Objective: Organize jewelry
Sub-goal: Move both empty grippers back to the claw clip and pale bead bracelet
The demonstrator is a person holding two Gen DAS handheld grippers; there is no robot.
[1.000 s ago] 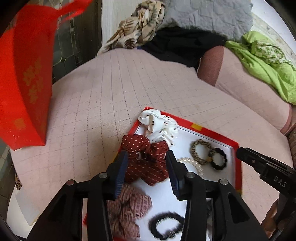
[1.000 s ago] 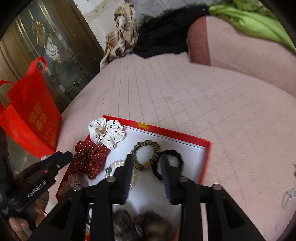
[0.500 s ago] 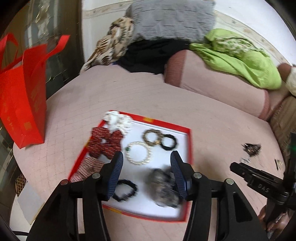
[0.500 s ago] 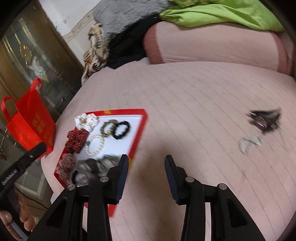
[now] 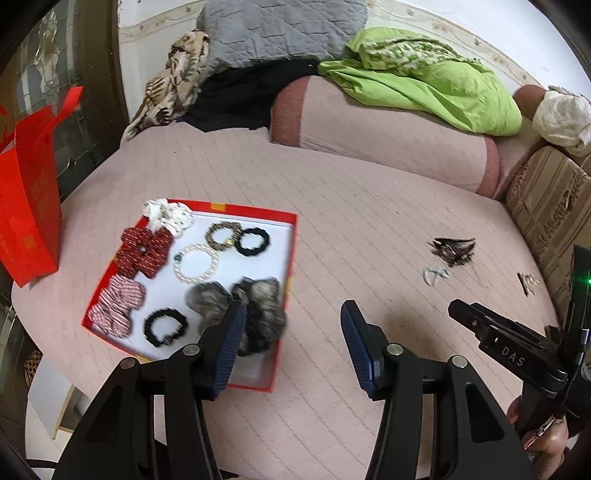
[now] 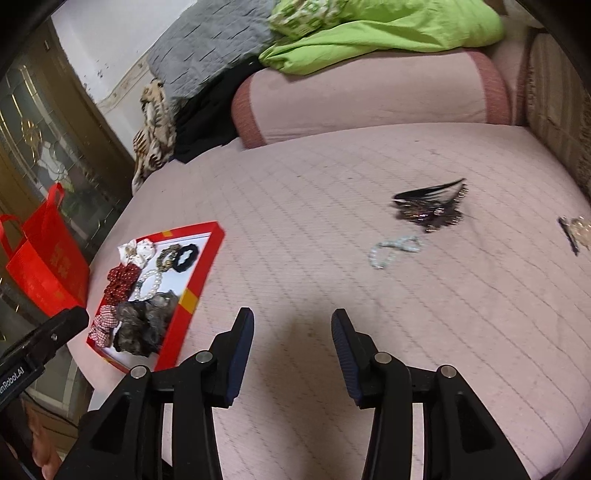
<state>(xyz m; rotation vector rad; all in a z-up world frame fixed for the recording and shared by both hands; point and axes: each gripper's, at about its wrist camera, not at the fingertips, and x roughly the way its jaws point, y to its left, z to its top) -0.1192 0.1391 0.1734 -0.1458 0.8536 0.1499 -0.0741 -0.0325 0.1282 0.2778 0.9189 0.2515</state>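
Note:
A red tray (image 5: 291,243) (image 6: 192,299) with a white floor lies on the pink bed at the left. It holds several scrunchies, hair ties, a pearl bracelet (image 5: 195,263) and a grey furry scrunchie (image 5: 258,314). Loose on the bed to the right lie a dark beaded hair clip (image 5: 452,251) (image 6: 430,210), a pale bead bracelet (image 5: 435,275) (image 6: 393,249) and a small clip (image 5: 526,283) (image 6: 574,230). My left gripper (image 5: 291,343) is open and empty above the tray's right edge. My right gripper (image 6: 291,354) is open and empty over bare bed, short of the loose pieces.
A red bag (image 5: 29,199) stands left of the bed. A pink bolster (image 5: 380,129) with green cloth (image 5: 424,85), a grey cushion (image 5: 280,29) and dark clothes lie at the back. A patterned sofa edge (image 5: 550,206) is at the right.
Both grippers have pulled back and swung right, away from the tray; the loose pieces on the bed have come into view. Both stay open and empty.

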